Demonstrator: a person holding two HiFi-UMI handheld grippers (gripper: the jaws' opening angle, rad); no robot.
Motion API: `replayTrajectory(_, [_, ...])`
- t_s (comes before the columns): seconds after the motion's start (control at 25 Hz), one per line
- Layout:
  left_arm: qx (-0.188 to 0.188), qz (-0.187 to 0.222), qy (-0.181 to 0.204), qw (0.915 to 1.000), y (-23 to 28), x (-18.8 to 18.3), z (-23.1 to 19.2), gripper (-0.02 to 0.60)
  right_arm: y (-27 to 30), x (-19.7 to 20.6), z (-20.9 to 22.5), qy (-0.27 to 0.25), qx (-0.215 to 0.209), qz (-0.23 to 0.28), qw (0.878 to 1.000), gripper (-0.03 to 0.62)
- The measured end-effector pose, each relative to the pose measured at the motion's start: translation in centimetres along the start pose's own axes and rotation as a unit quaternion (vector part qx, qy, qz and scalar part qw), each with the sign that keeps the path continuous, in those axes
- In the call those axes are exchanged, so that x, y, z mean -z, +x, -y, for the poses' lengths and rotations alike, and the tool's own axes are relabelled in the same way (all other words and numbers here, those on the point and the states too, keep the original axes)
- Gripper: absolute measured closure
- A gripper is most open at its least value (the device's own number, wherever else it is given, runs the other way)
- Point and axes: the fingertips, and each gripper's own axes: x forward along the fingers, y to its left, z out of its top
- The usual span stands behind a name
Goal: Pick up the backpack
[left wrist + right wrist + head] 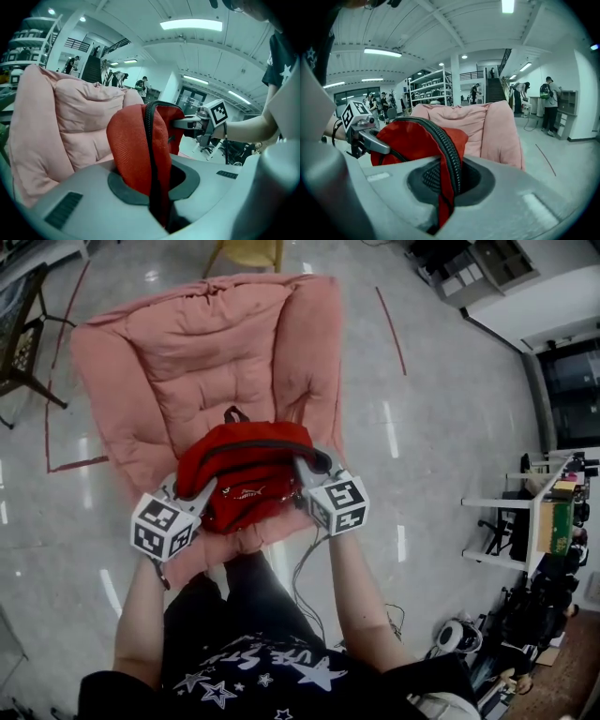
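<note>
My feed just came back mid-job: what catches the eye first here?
A red backpack sits at the centre of the head view. The left tool and the right tool are each shut on its fabric by the zip, one at each end. Beyond it sprawls a big pink chair on a glossy floor.

Left gripper, right gripper clamped, side by side.
</note>
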Motion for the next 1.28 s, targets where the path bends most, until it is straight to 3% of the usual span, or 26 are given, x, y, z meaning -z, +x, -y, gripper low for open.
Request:
replayTrajectory(0.24, [0.018, 0.018, 0.006, 0.9997, -4.0, -1.8, 1.9, 0.532, -3.3, -3.3, -2.6, 0.024, 0.019, 0.033, 0.999, 0.582])
replayTrajectory(0.8, [0.013, 0.104, 0.099, 0.9895, -17.4, -11.3, 5.0, 0.532, -13.4, -15.1, -11.5, -0.023, 0.067, 0.123, 0.990, 0.582])
replayTrajectory(0.96, [0.020, 0.113, 0.115, 0.9867, -21.1, -11.3, 6.1, 0.535, -15.7, -16.1, -15.1, -0.032, 0.074, 0.131, 0.988, 0.582])
replayTrajectory(1.28, [0.046, 0.100, 0.118, 0.9869, -25.6, -8.9, 9.5, 0.538, -20.9, -14.6, -20.4, 0.002, 0.086, 0.134, 0.987, 0.582])
